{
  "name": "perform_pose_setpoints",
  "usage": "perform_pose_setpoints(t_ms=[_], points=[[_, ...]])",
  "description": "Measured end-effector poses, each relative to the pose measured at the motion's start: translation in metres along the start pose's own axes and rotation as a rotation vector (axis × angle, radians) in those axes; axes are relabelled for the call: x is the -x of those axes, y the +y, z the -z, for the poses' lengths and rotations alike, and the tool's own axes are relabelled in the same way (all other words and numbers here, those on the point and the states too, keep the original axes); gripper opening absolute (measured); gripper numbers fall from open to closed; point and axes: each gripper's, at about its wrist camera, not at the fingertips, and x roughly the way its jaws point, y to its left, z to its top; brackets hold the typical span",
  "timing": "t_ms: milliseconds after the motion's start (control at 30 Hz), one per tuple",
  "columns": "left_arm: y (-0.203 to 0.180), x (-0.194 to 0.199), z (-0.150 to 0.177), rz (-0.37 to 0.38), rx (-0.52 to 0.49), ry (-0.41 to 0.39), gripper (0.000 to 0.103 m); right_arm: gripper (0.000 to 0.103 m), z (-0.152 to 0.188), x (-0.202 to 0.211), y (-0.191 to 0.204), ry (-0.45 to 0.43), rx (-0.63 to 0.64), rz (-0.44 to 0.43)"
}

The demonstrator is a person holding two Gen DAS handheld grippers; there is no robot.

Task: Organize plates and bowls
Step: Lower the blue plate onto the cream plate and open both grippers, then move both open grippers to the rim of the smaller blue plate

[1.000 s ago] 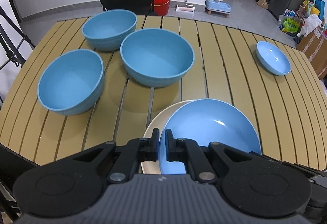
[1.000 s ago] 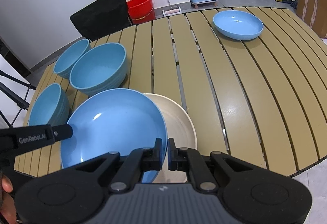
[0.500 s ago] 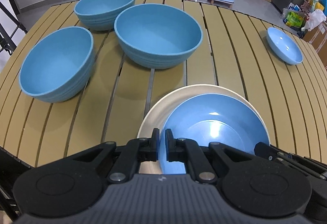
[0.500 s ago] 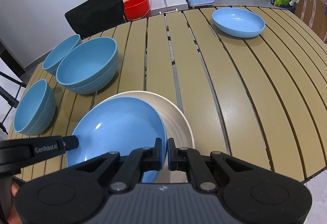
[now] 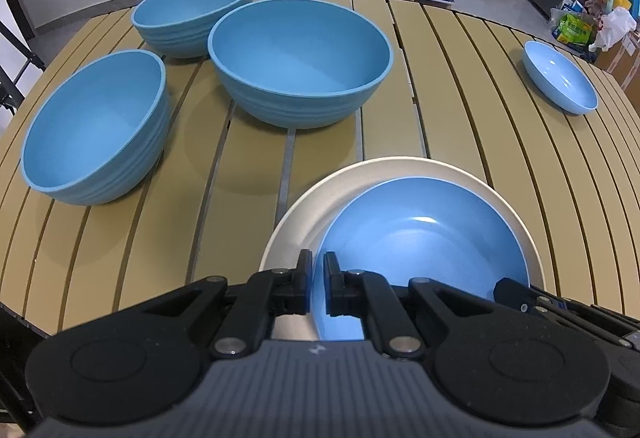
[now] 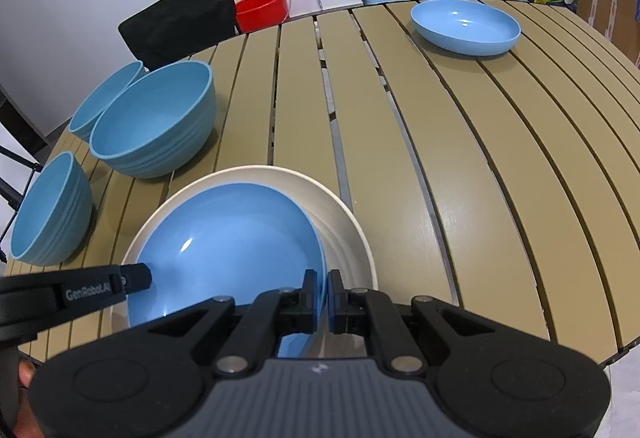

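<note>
A blue plate (image 5: 420, 238) lies inside a larger cream plate (image 5: 320, 214) at the table's near edge. My left gripper (image 5: 318, 280) is shut on the blue plate's near-left rim. My right gripper (image 6: 323, 288) is shut on the same plate's (image 6: 228, 242) right rim, above the cream plate (image 6: 344, 230). Three deep blue bowls stand to the left: a large one (image 5: 300, 58), one at the front left (image 5: 92, 126) and one at the back (image 5: 192, 14). A second blue plate (image 5: 560, 78) sits far right, also in the right wrist view (image 6: 466, 24).
The slatted tan table (image 6: 480, 166) has open surface between the stacked plates and the far plate. A black chair (image 6: 180, 18) and a red bucket (image 6: 262, 8) stand behind the table. Boxes and bags (image 5: 592, 22) crowd the floor at the back right.
Both grippers have lowered the blue plate into the cream plate; it was tilted above it before and now lies nearly flat inside it.
</note>
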Motion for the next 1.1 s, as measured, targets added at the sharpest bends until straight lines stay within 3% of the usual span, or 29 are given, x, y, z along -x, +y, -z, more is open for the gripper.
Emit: perform_pose_setpoints(t_ms=[333,467,533,600,733,933,1000,1100], points=[[0.002,-0.004,0.004,0.007,0.007,0.022,0.008,0.006,-0.002,-0.003,-0.001,0.010,-0.006,-0.008],[0.005,0.004,0.001,0.013,0.006,-0.001,0.010,0.011,-0.001,0.002,-0.004,-0.002,-0.018,-0.028],[0.007,0.009,0.000,0.012,0.008,-0.014,0.017,0.012,-0.001,0.006,-0.005,-0.015,-0.022,-0.035],[0.009,0.016,-0.002,0.007,0.010,-0.033,0.036,0.018,-0.001,0.010,-0.007,-0.020,-0.025,-0.038],[0.012,0.029,-0.003,0.002,0.007,-0.063,0.043,0.027,-0.001,0.021,-0.009,-0.031,-0.029,-0.051],[0.018,0.047,-0.003,-0.015,0.012,-0.101,0.065,0.050,0.002,0.038,-0.011,-0.054,-0.030,-0.066],[0.020,0.054,-0.002,-0.025,0.009,-0.124,0.080,0.062,0.003,0.045,-0.011,-0.064,-0.029,-0.065],[0.021,0.066,-0.002,-0.034,0.007,-0.152,0.094,0.082,0.003,0.056,-0.012,-0.081,-0.021,-0.054]])
